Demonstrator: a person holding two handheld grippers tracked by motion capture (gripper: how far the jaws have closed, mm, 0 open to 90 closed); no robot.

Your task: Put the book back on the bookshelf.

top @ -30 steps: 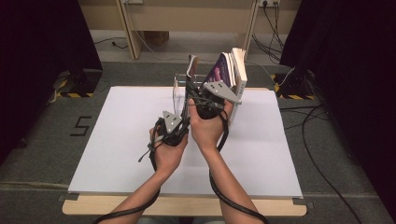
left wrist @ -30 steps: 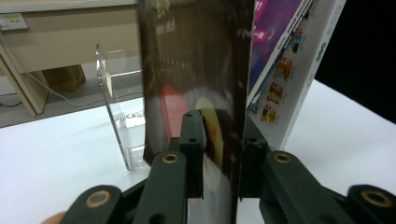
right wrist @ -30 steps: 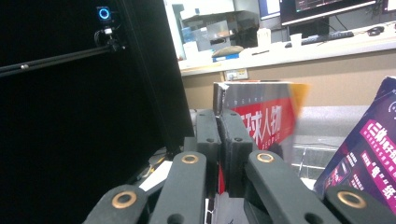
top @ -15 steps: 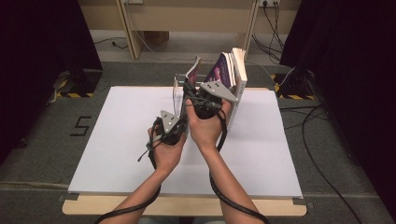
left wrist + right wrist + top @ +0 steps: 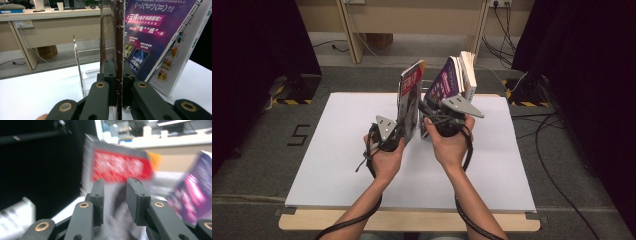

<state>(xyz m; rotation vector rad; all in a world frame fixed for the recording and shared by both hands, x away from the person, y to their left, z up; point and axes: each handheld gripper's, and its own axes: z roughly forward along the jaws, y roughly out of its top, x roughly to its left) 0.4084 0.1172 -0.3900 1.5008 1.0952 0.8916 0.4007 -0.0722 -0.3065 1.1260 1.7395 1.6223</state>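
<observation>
A thin book with a red and grey cover [image 5: 411,95] stands upright on the white table [image 5: 337,150]. My left gripper [image 5: 403,131] grips its lower edge. In the left gripper view the jaws [image 5: 119,62] have just closed and press on the book's dark edge [image 5: 118,42]. My right gripper [image 5: 426,111] sits just right of the book, in front of the leaning purple book [image 5: 446,77]. Its jaws [image 5: 115,187] have just been opening and stand apart with nothing between them. The blurred red and grey cover [image 5: 120,165] lies beyond them.
Several books lean together behind the purple one [image 5: 150,32] at the table's far edge. A clear acrylic book stand [image 5: 78,65] rises left of the held book. Beyond the table are a wooden desk frame [image 5: 352,30] and cables on the floor [image 5: 552,165].
The right gripper has come off the book, drawn back a little toward the person and opened its jaws. The book now shows its cover more squarely. The left hand has stayed put.
</observation>
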